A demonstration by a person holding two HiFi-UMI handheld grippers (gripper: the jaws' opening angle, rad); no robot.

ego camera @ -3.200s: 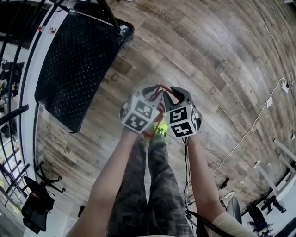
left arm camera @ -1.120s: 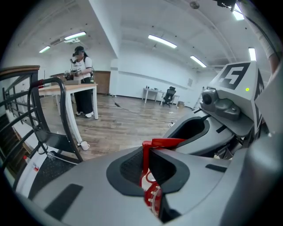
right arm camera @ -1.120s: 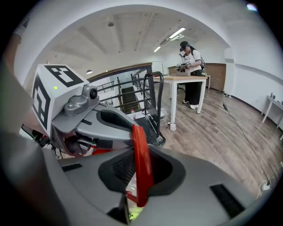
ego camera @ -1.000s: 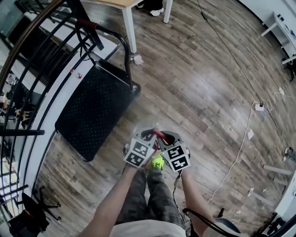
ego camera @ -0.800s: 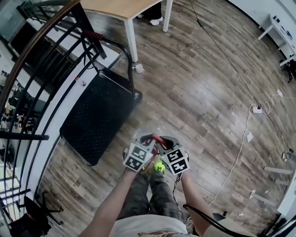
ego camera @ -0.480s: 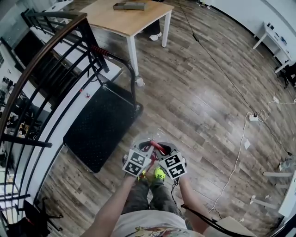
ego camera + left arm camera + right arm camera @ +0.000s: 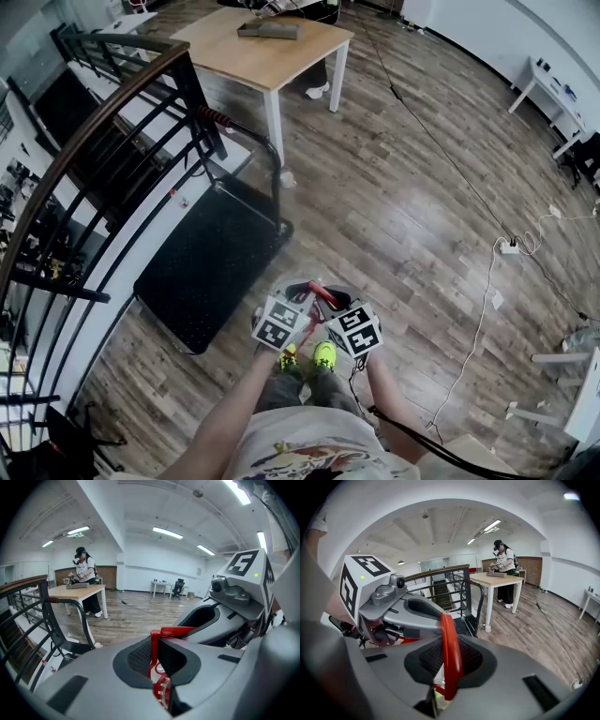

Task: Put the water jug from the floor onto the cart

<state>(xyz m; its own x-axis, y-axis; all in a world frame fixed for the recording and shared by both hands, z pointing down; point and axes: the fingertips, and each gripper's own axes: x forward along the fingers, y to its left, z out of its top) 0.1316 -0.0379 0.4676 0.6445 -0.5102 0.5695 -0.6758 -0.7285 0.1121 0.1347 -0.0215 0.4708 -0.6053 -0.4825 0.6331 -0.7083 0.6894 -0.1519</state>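
A black, flat, mesh-topped platform cart [image 7: 206,267] is seen at 10 o'clock from the two grippers in the head view. Its long left edge is set close along a dark metal railing with a brown top rail [image 7: 94,133], so that side is shut in. Its push bar with a red grip [image 7: 214,115] stands at the far end, at 11 o'clock, near the leg of a light wooden table on white legs [image 7: 272,52] at 12 o'clock. The deck's right edge and near corner are faced by bare wood-plank floor [image 7: 403,187], which lies open from 12 round to 3 o'clock. A white cable with a power strip [image 7: 507,247] is trailed across it at 3 o'clock, well apart from the cart. The left gripper [image 7: 157,654] is closed on the thin red plastic handle [image 7: 171,631] of the clear water jug [image 7: 162,691]; the strap is pinched between its dark mesh pads, with no more gap than the strap fills. The right gripper [image 7: 448,663] is likewise clamped on the same handle, which is seen edge-on between its nearly met jaws. The two grippers are held side by side, almost touching, in front of the person's legs and bright green shoes [image 7: 323,354]. The jug is hung below them, mostly hidden, at 4 o'clock from the cart's near corner and apart from the deck.
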